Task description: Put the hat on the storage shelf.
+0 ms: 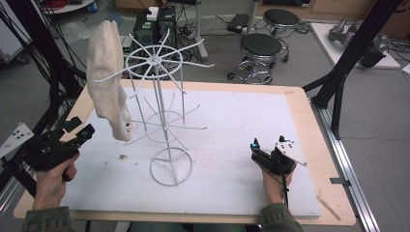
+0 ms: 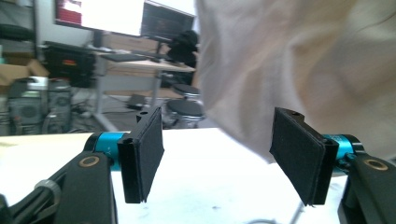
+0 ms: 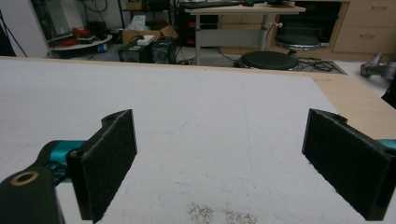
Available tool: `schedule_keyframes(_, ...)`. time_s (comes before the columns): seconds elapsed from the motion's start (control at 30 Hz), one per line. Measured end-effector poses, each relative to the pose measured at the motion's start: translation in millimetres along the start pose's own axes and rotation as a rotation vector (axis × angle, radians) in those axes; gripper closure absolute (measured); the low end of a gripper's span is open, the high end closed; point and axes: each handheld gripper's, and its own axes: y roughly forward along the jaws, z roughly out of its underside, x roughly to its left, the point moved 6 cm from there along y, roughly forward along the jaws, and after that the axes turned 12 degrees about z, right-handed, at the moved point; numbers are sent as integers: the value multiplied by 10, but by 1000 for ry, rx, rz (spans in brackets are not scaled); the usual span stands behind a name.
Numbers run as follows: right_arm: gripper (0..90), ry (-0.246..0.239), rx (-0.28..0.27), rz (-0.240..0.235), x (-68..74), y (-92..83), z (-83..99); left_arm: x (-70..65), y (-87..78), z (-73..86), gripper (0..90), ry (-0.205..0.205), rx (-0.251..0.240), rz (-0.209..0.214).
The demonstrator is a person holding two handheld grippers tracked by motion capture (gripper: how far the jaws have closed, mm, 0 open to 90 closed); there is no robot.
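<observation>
The bench (image 1: 309, 145) carries a white foam-like sheet over a wooden top, and on that sheet stands a tall white wire rack (image 1: 162, 116) with a ring base, a central post and two tiers of radiating spokes. From the upper tier, on the person's left side, hangs a cream cloth item (image 1: 107, 72), a soft garment-like piece draped over a spoke and drooping well below it, its lower tip free in the air above the sheet.

The left gripper (image 1: 82, 133) is held just beside that lower end, jaws spread wide. In the left gripper view the pale cloth (image 2: 299, 65) hangs ahead between the pads (image 2: 299, 154), close but not pinched; nothing is clamped. The right gripper (image 1: 258, 150) rests low over the sheet near the person's right, well apart from the rack, and the right gripper view shows its jaws wide as well, with bare sheet between them.

The cloth looks light and limp. It will likely fold, slide and swing when pulled, and it could snag on a spoke tip. The rack looks slight too, so a sideways tug may tip or drag it. The sensible hold is probably a pinch on a bunched fold at the hanging lower edge, then a lift upward and outward along the spoke, perhaps with the other gripper steadying the rack.
</observation>
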Motion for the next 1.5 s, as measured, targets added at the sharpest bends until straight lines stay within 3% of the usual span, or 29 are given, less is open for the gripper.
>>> schedule_keyframes(0.13, 91, 5, -3, 4, 0, -5, -6, 26, -9, 41, 352, 8, -6, -45)
schedule_keyframes(0.3, 91, 4, -5, 6, -1, -12, -8, 84, -34, 129, 351, 42, 6, -130)
schedule_keyframes(0.53, 91, -2, -10, 9, 3, -20, -13, 224, -56, 344, 349, 71, 27, -259)
schedule_keyframes(0.67, 90, 6, -12, 8, 7, -28, -15, 300, -64, 494, 348, 62, 31, -317)
schedule_keyframes(0.83, 91, 11, -16, 10, 0, -34, -17, 372, -93, 643, 347, 56, 27, -367)
schedule_keyframes(1.07, 91, 22, -18, 10, 1, -50, -18, 423, -99, 795, 334, 107, 50, -451)
schedule_keyframes(1.23, 91, 29, -22, 11, 7, -60, -21, 467, -123, 874, 321, 116, 63, -508)
schedule_keyframes(1.33, 90, 31, -19, 12, 4, -62, -18, 474, -123, 910, 311, 127, 75, -529)
schedule_keyframes(1.5, 91, 30, -18, 11, 2, -65, -16, 467, -119, 919, 309, 122, 76, -527)
